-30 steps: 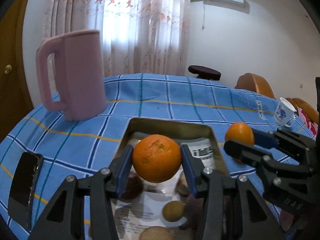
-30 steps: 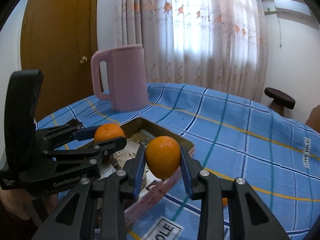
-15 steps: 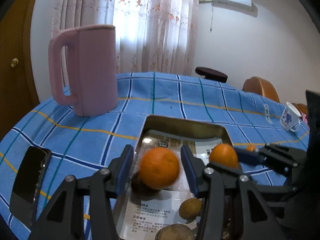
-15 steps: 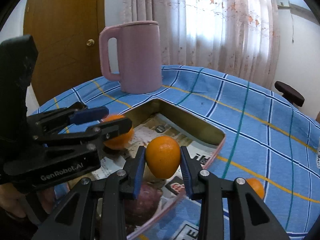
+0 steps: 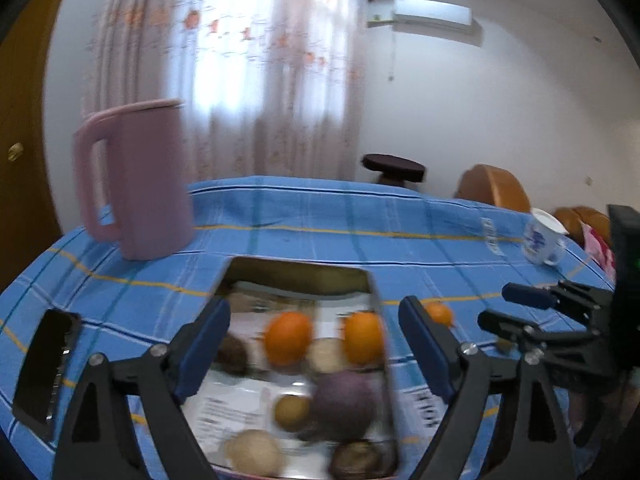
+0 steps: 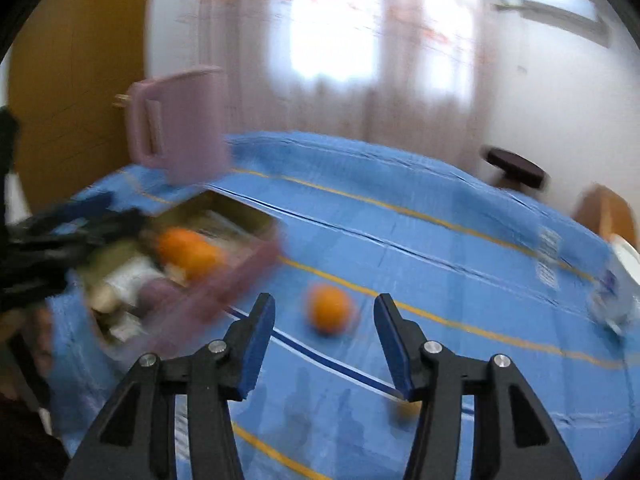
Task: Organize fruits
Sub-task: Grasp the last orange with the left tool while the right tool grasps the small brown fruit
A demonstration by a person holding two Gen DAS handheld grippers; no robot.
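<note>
With both our left tool and right tool spread open and empty, we judge the loose orange on the desk beside the tray firm, light and prone to rolling, best pinched across its widest middle.

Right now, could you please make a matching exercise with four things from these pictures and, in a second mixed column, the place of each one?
Things:
1. pink jug
2. black phone
3. white cup
4. small orange

Places:
A. on the cloth, just outside the tray, ahead of the open right gripper
B. flat on the cloth, left of the left gripper
C. upright behind the tray's far left corner
D. far right part of the table

Pairs: 1-C, 2-B, 3-D, 4-A
</note>
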